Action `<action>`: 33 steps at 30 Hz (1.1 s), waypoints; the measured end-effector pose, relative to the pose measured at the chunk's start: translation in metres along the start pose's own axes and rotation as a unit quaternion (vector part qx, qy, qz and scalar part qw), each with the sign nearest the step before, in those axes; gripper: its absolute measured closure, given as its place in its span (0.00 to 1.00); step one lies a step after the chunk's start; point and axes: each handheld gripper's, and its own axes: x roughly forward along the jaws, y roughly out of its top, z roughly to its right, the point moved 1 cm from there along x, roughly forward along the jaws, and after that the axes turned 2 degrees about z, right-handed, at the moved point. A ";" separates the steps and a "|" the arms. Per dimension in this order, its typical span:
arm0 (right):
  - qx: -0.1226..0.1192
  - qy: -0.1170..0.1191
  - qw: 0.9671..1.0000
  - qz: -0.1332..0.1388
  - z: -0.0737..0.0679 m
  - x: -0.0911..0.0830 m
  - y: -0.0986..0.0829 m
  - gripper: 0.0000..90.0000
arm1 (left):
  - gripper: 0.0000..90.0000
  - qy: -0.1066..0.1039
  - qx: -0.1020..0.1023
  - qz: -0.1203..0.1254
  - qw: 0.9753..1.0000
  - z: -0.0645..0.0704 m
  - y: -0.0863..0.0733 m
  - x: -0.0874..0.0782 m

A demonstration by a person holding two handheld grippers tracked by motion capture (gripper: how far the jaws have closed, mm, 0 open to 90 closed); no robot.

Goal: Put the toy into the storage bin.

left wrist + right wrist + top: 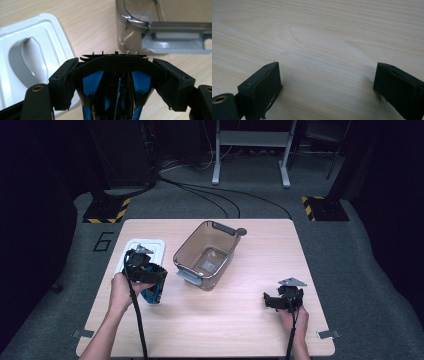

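High view: your left gripper (150, 285) sits at the table's left side, over the near edge of a white lid (150, 246) that lies flat on the wooden table (240, 330). A black-and-blue device (152, 295) pokes out below the gripper, toward you. Just right of it stands the clear smoky container (206, 254), open-topped, with a grey latch handle (189, 275) on its near end. Your right gripper (274, 301) rests low near the table's right front corner, well apart from the container, jaws pointing left.

Left gripper view: your jaws are clamped on the black-and-blue device (116, 82), one pad on each side of its wide black head. Small metal pins stand along the head's top edge. The white lid (27, 62) lies beyond on the left, its moulded recess facing up. The container (140, 25) stands beyond on the right, grey latch handle (175, 41) facing you. The device is near both, touching neither as far as you can tell.

Right gripper view: your jaws stand wide apart with bare wooden table (324, 50) between them, holding nothing.
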 end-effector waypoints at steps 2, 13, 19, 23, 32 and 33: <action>0.000 0.000 1.000 0.000 0.000 0.000 0.000 0.07 | 0.27 0.002 -0.006 0.006 1.000 -0.002 0.004 0.001; 0.000 0.000 1.000 0.000 0.000 0.000 0.000 0.07 | 0.27 0.010 -0.016 0.011 1.000 -0.018 0.017 0.007; 0.000 0.000 1.000 0.000 0.000 0.000 0.000 0.07 | 0.27 0.017 -0.022 0.010 1.000 -0.026 0.024 0.012; 0.000 0.001 1.000 0.000 0.000 0.000 0.000 0.07 | 0.27 0.026 -0.020 0.016 0.999 -0.029 0.031 0.012; 0.000 0.001 1.000 -0.001 0.000 0.000 0.000 0.07 | 0.27 0.038 -0.022 0.022 0.999 -0.034 0.044 0.016; -0.001 0.002 1.000 0.000 0.000 0.000 0.000 0.07 | 0.27 0.039 -0.027 0.024 0.999 -0.034 0.045 0.017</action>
